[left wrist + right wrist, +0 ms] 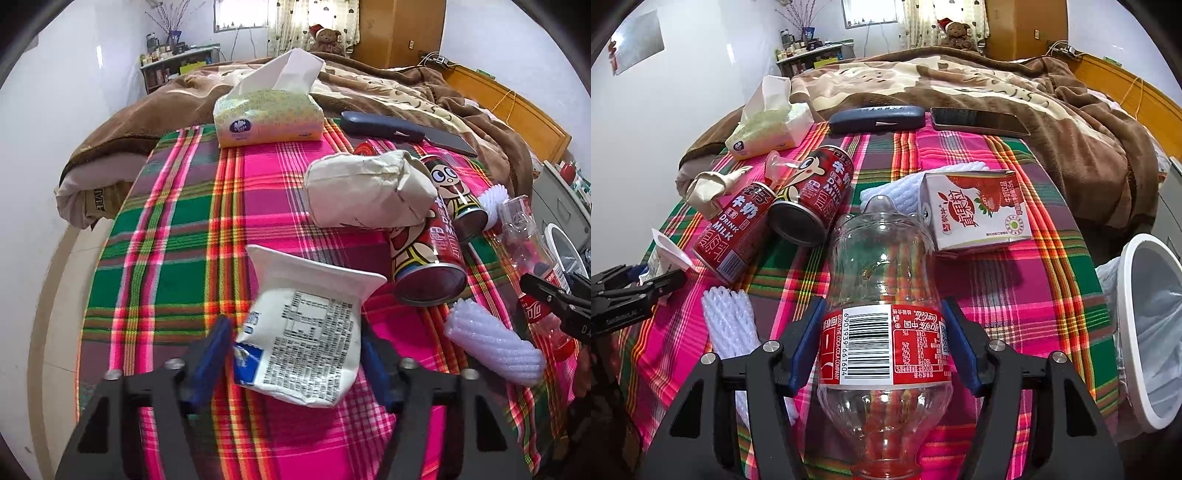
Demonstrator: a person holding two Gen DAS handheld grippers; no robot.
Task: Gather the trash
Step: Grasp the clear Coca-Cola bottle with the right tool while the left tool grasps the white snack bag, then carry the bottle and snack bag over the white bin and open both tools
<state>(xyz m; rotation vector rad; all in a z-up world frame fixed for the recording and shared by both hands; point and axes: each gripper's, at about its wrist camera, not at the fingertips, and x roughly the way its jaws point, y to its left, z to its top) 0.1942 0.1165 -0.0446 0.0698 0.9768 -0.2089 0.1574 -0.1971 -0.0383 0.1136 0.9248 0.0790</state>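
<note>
A: Bedroom, plaid cloth (1015,288) still littered: cans (812,195), carton (979,210), foam (727,321).

B: Grippers? Left gripper (295,354) brackets milk pouch (303,332), contact unclear; right gripper (882,343) clamps cola bottle (882,295). Bin (1145,332) beside, nothing visibly binned.

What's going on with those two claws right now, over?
Left gripper closing around white pouch. Right gripper closing around empty cola bottle. Bin at right, path clear.
</note>
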